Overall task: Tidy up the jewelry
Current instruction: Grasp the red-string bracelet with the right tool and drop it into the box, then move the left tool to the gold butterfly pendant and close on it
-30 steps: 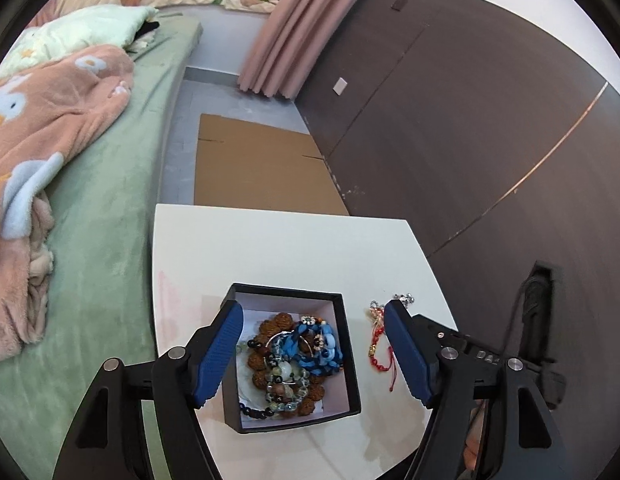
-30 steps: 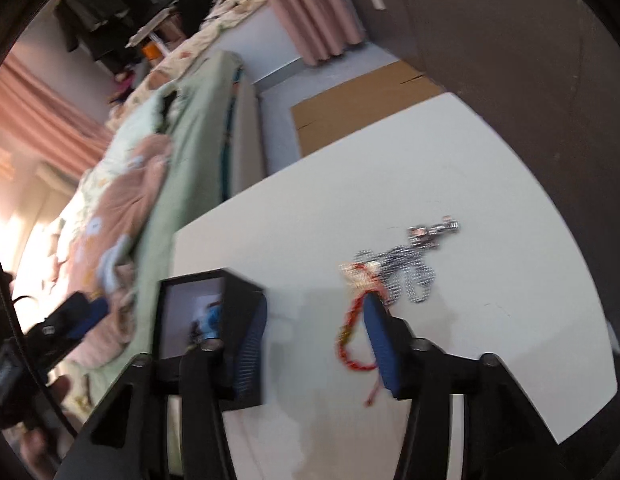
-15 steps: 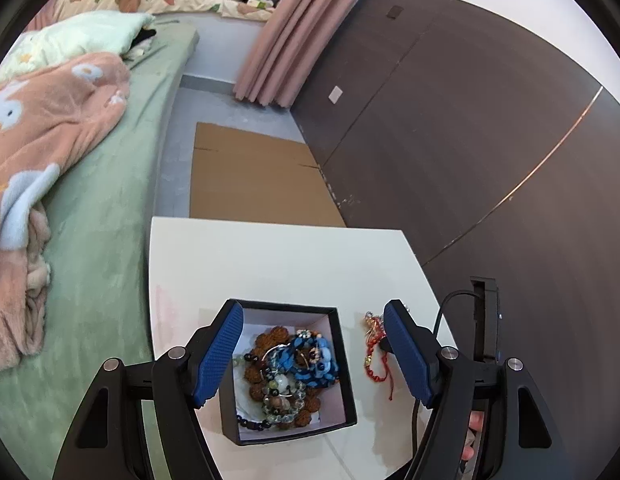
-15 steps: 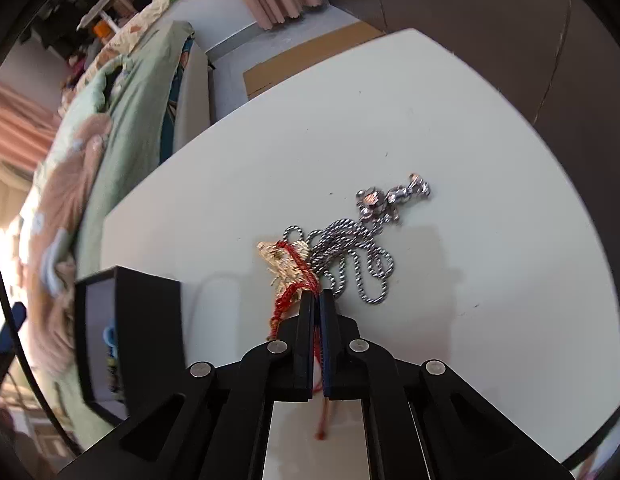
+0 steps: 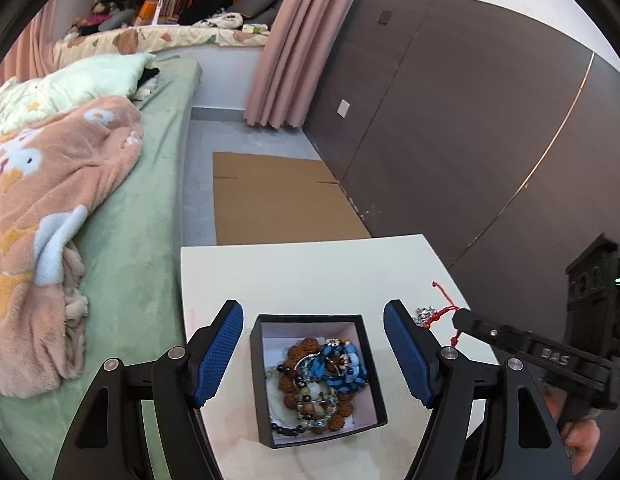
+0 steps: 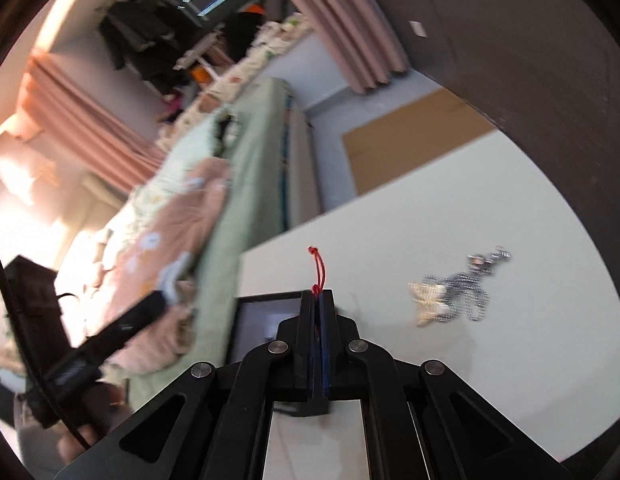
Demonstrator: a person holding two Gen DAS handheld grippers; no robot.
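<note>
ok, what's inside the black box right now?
The black box holds a heap of beaded bracelets: brown seed beads, blue beads, pale and dark beads. White lining shows around them. What lies under the heap is covered. The red cord bracelet isn't in it; the right gripper holds it.

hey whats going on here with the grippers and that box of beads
A person is sorting jewelry on a white table with two handheld grippers. The right gripper is shut on a red cord bracelet and holds it beside the black box, which already contains several beaded bracelets. The left gripper is open, its fingers on either side of the box. A silver chain and a small gold piece lie on the table.
</note>
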